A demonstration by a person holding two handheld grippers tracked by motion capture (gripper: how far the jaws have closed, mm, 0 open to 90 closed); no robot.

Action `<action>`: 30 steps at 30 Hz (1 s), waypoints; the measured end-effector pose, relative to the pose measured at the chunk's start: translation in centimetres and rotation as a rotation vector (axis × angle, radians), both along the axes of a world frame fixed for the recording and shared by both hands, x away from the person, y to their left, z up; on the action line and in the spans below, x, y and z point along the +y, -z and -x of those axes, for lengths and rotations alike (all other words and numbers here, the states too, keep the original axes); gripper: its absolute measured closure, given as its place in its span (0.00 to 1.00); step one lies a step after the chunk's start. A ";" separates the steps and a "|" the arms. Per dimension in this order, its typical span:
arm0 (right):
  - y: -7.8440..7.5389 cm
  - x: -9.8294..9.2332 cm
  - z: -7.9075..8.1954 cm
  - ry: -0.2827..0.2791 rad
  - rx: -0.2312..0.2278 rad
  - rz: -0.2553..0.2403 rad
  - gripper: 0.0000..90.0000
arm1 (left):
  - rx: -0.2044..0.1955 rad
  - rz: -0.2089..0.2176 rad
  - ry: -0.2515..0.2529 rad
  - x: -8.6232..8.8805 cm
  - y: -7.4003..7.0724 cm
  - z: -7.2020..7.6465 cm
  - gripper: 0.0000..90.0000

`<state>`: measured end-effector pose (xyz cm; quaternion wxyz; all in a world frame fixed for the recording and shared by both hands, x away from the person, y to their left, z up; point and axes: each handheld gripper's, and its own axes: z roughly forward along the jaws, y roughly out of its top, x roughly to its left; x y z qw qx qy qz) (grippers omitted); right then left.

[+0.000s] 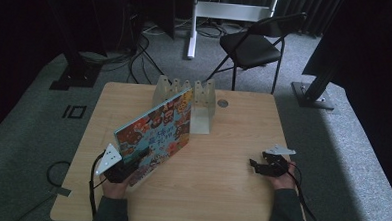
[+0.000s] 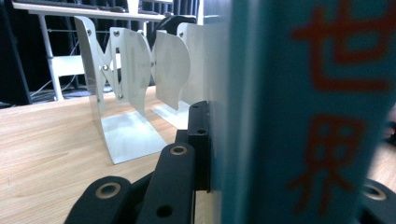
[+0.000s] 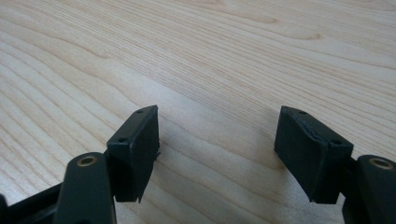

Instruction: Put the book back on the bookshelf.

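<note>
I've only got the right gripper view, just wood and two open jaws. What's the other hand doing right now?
Observer: The left gripper is shut on a colourful picture book, held up on edge above the table.
Operator: Where's the book pointing?
Observer: Its far end reaches toward the white metal bookends at the table's back edge.
Operator: And where am I?
Observer: The right gripper sits low over bare wood at the table's right, jaws open, holding nothing.
</note>
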<state>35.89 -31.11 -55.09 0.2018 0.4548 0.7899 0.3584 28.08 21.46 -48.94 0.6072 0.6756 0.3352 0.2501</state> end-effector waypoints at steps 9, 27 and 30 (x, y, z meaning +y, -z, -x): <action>0.0 0.0 0.0 -0.001 0.000 0.001 0.34 | -0.009 -0.020 -0.020 0.2 -0.4 0.5 0.90; 0.0 0.0 0.0 -0.001 0.000 0.000 0.34 | -0.012 0.009 -0.107 0.8 -0.7 0.8 0.90; 0.0 0.0 0.0 -0.001 0.000 0.000 0.34 | -0.015 0.004 -0.120 0.6 -0.8 0.8 0.90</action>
